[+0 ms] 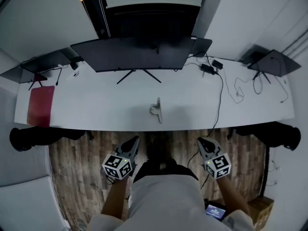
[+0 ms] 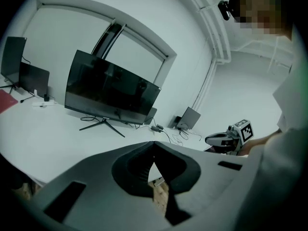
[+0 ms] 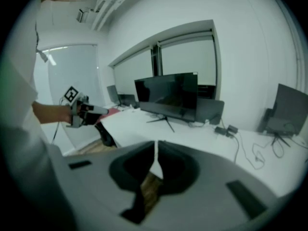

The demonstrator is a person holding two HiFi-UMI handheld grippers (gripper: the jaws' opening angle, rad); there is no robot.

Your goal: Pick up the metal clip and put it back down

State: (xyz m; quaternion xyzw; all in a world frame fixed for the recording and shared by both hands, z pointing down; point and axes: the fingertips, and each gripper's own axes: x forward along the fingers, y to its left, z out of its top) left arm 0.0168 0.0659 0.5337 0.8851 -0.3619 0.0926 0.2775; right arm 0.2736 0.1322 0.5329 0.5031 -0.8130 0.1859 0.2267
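- At 12 o'clock ahead of you, the white bench (image 1: 96, 110) runs from side to side across the head view.
- The big dark monitor (image 1: 130, 52) stands on its far half, also at 12 o'clock.
- A red sheet (image 1: 42, 105) lies flat at the bench's 9 o'clock end.
- Your left tool (image 1: 134, 140) hangs over the wooden floor (image 1: 72, 162), short of the bench's near edge, with its jaws closed together on nothing.
- Your right tool (image 1: 200, 141) hangs level with it at 3 o'clock, jaws likewise pressed together and empty.
- The metal clip (image 1: 156, 110) rests on the bench near the front edge, at 12 o'clock between both tools, touched by neither.
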